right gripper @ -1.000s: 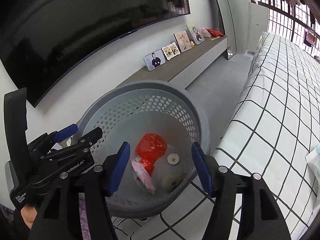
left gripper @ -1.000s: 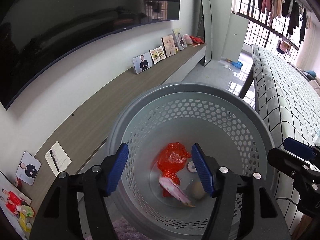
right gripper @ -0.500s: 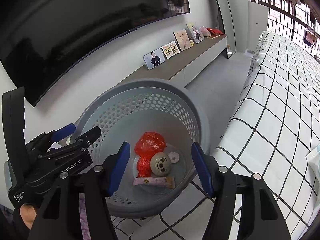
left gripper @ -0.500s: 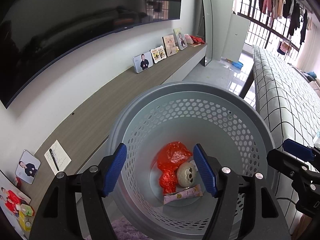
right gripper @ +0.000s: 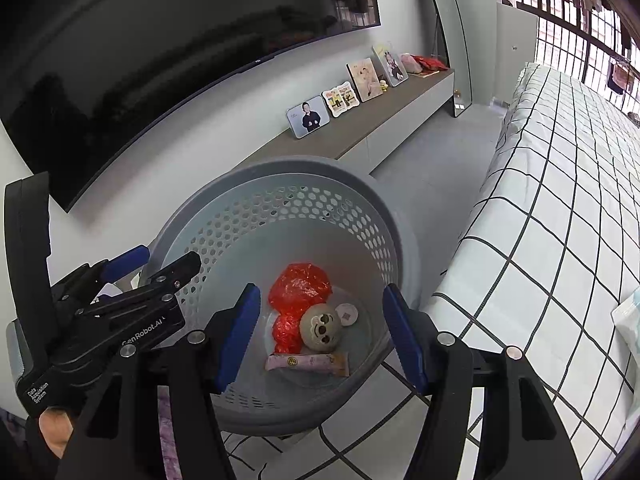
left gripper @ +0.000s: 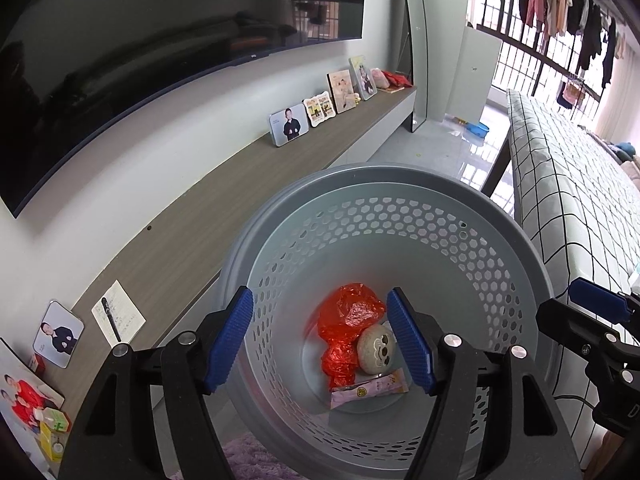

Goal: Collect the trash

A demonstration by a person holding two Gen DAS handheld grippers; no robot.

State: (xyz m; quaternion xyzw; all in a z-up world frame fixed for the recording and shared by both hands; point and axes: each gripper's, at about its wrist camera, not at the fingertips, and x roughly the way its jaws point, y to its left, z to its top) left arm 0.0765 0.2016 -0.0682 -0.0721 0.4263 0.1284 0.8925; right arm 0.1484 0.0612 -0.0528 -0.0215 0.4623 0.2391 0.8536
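Observation:
A grey perforated basket point(left gripper: 472, 216) stands on the floor; it also shows in the right wrist view point(right gripper: 384, 208). Inside lie crumpled red plastic point(left gripper: 350, 312), a beige round ball with a face point(left gripper: 377, 349) and a pink wrapper point(left gripper: 370, 391). In the right wrist view I see the red plastic point(right gripper: 298, 286), the ball point(right gripper: 320, 327), the wrapper point(right gripper: 306, 362) and a small white disc point(right gripper: 346, 314). My left gripper point(left gripper: 320, 340) is open and empty above the basket. My right gripper point(right gripper: 320, 336) is open and empty above it too.
A low wooden shelf point(left gripper: 208, 220) with photo frames point(left gripper: 289, 124) runs along the wall under a large TV point(left gripper: 140, 52). A bed with a checked cover point(right gripper: 560, 208) lies right of the basket. A purple rug point(left gripper: 248, 460) lies at the basket's near side.
The ball and the pink wrapper dropped into the basket and came to rest beside the red plastic. Both grippers stay open above the basket, almost unmoved.

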